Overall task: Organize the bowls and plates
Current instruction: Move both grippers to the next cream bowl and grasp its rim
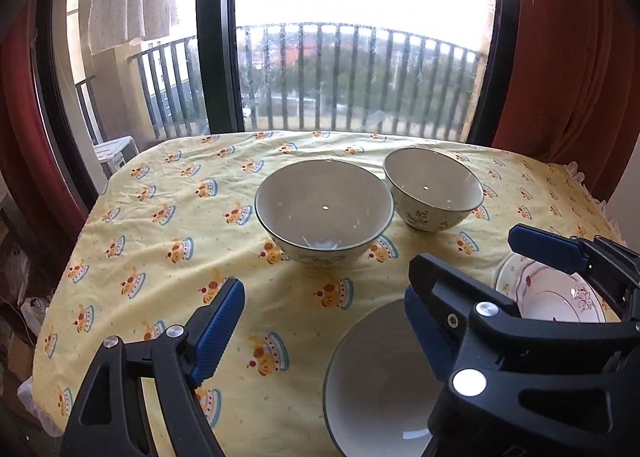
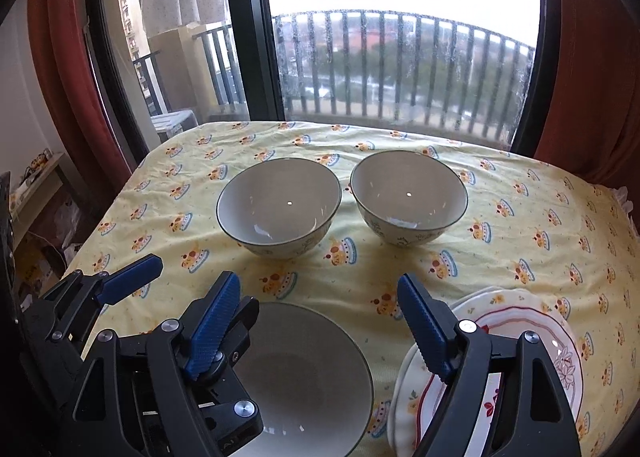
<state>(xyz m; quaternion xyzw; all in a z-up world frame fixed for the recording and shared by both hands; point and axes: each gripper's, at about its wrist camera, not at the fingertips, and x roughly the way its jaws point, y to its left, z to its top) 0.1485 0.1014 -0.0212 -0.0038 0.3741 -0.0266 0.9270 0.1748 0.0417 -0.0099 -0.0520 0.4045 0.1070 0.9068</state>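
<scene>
Two cream bowls with dark rims stand side by side at the back of the table: the left bowl (image 1: 324, 209) (image 2: 280, 205) and the right bowl (image 1: 434, 189) (image 2: 408, 197). A third bowl (image 1: 376, 381) (image 2: 308, 373) sits close to me, low between both grippers. Right of it lies a stack of floral plates (image 1: 560, 297) (image 2: 524, 337). My left gripper (image 1: 320, 321) hangs open above the near bowl's left side, holding nothing. My right gripper (image 2: 320, 321) is open too and holds nothing, with one finger over the near bowl and the other over the plates.
A yellow cloth with a cake print covers the table (image 1: 168, 257) (image 2: 500, 225). Its edge drops off at left and right. Behind the table are a dark-framed window and balcony railing (image 2: 400, 69). Red curtains (image 1: 572, 77) hang on both sides.
</scene>
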